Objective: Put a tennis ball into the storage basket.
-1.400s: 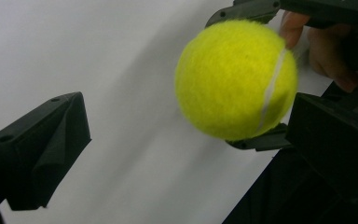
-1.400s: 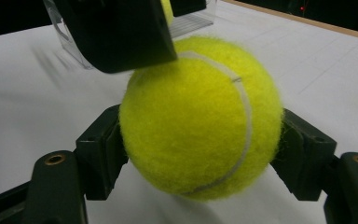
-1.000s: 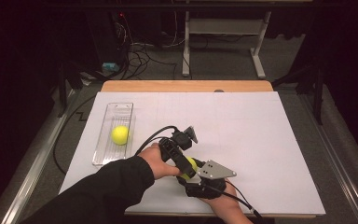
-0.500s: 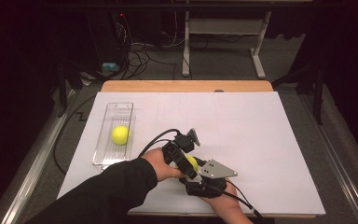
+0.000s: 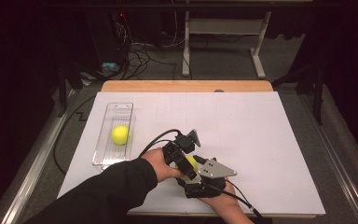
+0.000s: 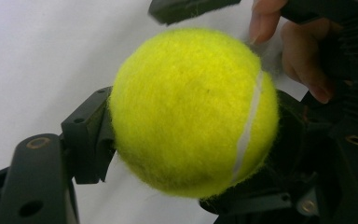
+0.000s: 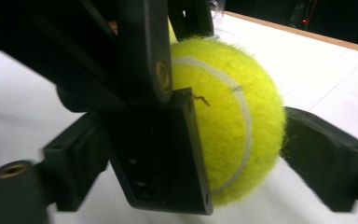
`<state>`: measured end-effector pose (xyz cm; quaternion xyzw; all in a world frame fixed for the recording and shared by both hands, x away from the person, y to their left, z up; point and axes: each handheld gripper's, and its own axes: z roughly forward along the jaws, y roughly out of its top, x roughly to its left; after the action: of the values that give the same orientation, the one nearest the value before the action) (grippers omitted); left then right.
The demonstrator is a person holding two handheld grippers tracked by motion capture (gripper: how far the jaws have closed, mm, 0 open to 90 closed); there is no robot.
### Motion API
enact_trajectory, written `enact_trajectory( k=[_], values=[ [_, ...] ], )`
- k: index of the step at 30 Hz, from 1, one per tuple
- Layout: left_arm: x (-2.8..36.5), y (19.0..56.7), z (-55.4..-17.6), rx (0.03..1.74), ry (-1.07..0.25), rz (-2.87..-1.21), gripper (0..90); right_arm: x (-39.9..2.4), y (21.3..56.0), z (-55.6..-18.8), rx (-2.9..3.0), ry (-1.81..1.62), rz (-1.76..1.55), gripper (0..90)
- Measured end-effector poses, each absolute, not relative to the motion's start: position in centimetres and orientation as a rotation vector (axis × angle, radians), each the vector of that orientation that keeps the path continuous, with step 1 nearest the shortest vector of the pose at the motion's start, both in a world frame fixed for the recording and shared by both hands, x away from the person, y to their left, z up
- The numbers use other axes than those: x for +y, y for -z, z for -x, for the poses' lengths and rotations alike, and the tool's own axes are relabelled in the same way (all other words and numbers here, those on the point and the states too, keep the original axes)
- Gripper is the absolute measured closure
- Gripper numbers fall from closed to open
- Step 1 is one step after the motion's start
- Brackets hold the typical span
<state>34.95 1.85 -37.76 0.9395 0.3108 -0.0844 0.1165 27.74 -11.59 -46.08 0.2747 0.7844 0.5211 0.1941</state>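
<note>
A yellow tennis ball [image 5: 192, 163] is held just above the white table sheet near the front edge, between both grippers. My left gripper [image 5: 186, 164] comes in from the left and has just closed; it is shut on the ball [image 6: 191, 112], a black pad pressing each side. My right gripper [image 5: 196, 173] reaches up from below with its grey plate on top. Its jaws have just been opening and now stand off the ball [image 7: 233, 116], which still sits between them. One left jaw crosses in front of the ball in the right gripper view.
A clear plastic tray [image 5: 116, 106] lies lengthways at the left of the sheet with a second tennis ball [image 5: 120, 135] in it. White paper [image 5: 242, 121] covers the table; its wooden edge [image 5: 186, 86] shows at the back. Cables trail from both grippers.
Both hands have kept their place over the front of the table. The left gripper has drawn in around the ball; the tray and its ball have not moved.
</note>
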Motion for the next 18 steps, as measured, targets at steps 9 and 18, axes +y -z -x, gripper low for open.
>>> enact_trajectory(
  k=[9,18],
  values=[
    [3.2,37.1,-35.9,0.957,0.226,-2.734,26.9,-12.3,46.0,-27.7,2.186,-1.459,-0.796,0.0],
    [5.6,36.0,-36.9,1.032,0.187,-2.708,26.9,-14.6,45.8,-28.1,2.158,-1.425,-0.822,0.0]
  ],
)
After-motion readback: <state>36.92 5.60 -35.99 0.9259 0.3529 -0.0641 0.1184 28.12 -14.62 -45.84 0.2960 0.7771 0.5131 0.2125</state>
